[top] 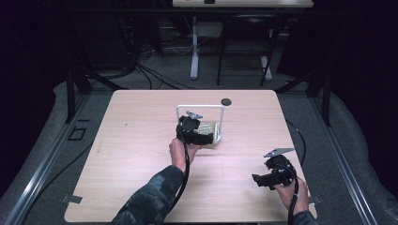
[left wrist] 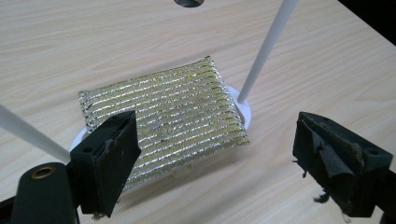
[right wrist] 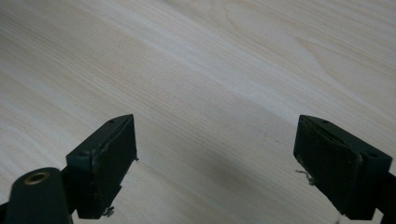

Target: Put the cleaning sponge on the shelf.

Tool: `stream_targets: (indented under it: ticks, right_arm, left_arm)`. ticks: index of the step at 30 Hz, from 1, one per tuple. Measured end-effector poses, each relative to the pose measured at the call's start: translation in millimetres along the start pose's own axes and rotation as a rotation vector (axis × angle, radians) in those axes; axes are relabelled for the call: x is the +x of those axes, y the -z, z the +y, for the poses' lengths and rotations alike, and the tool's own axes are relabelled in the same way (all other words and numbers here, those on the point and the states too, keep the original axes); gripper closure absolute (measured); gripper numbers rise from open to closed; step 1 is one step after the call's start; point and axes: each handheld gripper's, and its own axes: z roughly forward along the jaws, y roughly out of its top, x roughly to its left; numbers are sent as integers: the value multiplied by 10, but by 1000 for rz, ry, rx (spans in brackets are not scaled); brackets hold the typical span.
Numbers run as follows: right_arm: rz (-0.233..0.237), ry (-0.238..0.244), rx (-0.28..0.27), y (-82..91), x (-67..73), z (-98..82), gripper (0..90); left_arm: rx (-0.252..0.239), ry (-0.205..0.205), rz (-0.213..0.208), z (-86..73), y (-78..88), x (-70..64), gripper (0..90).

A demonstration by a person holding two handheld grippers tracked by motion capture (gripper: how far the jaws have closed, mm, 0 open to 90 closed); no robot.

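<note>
Reads to me as a lab or recording room, not a home. My work surface is a bare wooden table (top: 141,140) at the centre of the frame, on grey carpet (top: 356,154). Black drapes (top: 28,56) close off the left and right edges. Cables (top: 141,70) trail across the floor at upper left. At top centre I see a second desk (top: 244,3) on white metal legs. Metal rails (top: 42,159) run along the floor on both sides of the table.
</note>
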Motion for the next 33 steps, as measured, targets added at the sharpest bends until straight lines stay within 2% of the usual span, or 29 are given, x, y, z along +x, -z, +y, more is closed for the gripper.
stream_targets:
  ticks: [4, 8, 15, 22, 25, 26, 33]
  right_arm:
    - [1, 3, -1, -2, 4, 1, 127]
    - [1, 2, 3, 3, 3, 2, 127]
    - [-1, 3, 0, -1, 8, 1, 127]
    - [2, -4, -8, 2, 7, -2, 127]
    - [-1, -1, -7, 5, 2, -3, 127]
    - [-3, -4, -6, 5, 2, -4, 127]
    - [-1, -4, -7, -3, 13, -5, 127]
  left_arm:
    - [-1, -22, -26, -13, 94, 25, 132]
    - [9, -64, -65, -63, 237, 52, 123]
    - [23, -94, -100, -140, 427, 115, 82]
    - [29, -115, -111, -256, 625, 219, 36]
    - [13, -103, -107, -329, 720, 297, 29]
    - [13, -103, -107, -329, 720, 297, 28]
    - [29, -83, -79, -526, 887, 526, 18]
